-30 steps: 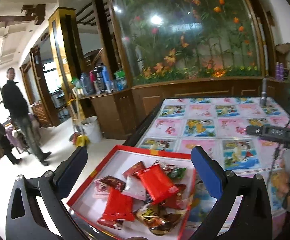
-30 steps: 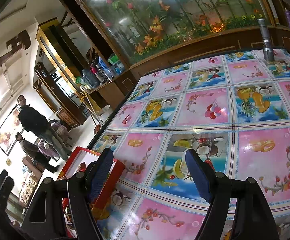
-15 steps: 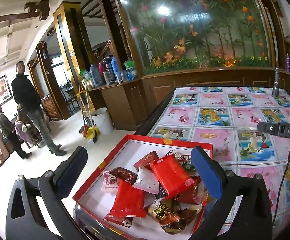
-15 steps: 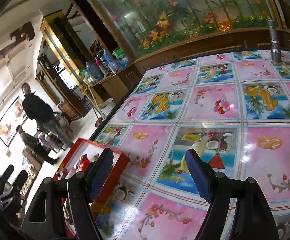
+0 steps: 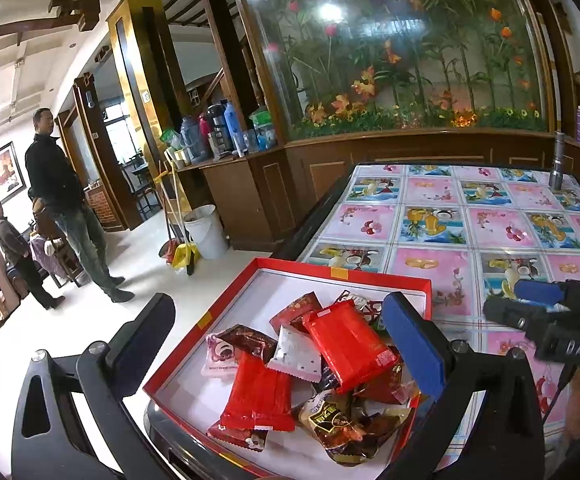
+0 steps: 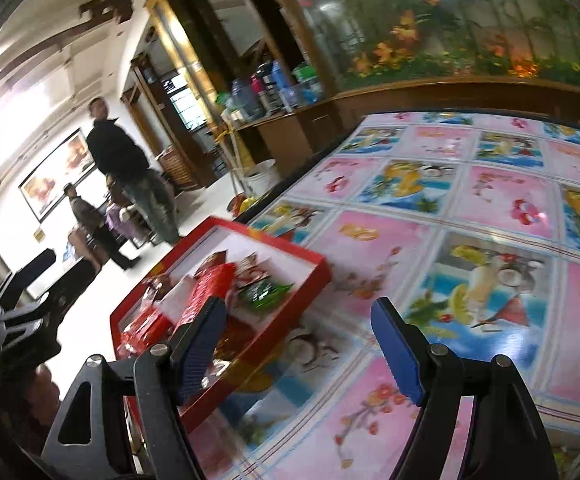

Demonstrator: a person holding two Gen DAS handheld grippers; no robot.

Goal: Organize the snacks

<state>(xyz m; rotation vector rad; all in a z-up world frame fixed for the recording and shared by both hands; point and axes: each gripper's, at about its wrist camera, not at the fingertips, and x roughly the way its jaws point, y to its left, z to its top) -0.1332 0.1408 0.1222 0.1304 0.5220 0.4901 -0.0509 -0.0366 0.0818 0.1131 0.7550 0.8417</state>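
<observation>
Right gripper [image 6: 298, 340] swung left toward red tray [image 6: 314, 280] since earlier frames, view rolled; jaws spread, empty. Left gripper [image 5: 278, 340] spread, empty, hovering over snack pile [image 5: 314, 360] in tray at table [image 5: 430, 280] corner. Risks: tray overhangs table edge, so nudge could tip it; loose glossy packets like red packet [image 5: 346, 344] may slip or come up two at once.

My left camera looks down close over the red tray [image 5: 374, 276] toward twelve o'clock, my right one sits beside it, tilted, with that tray [image 6: 314, 280] at ten o'clock; both share the tablecloth [image 5: 490, 224].
</observation>
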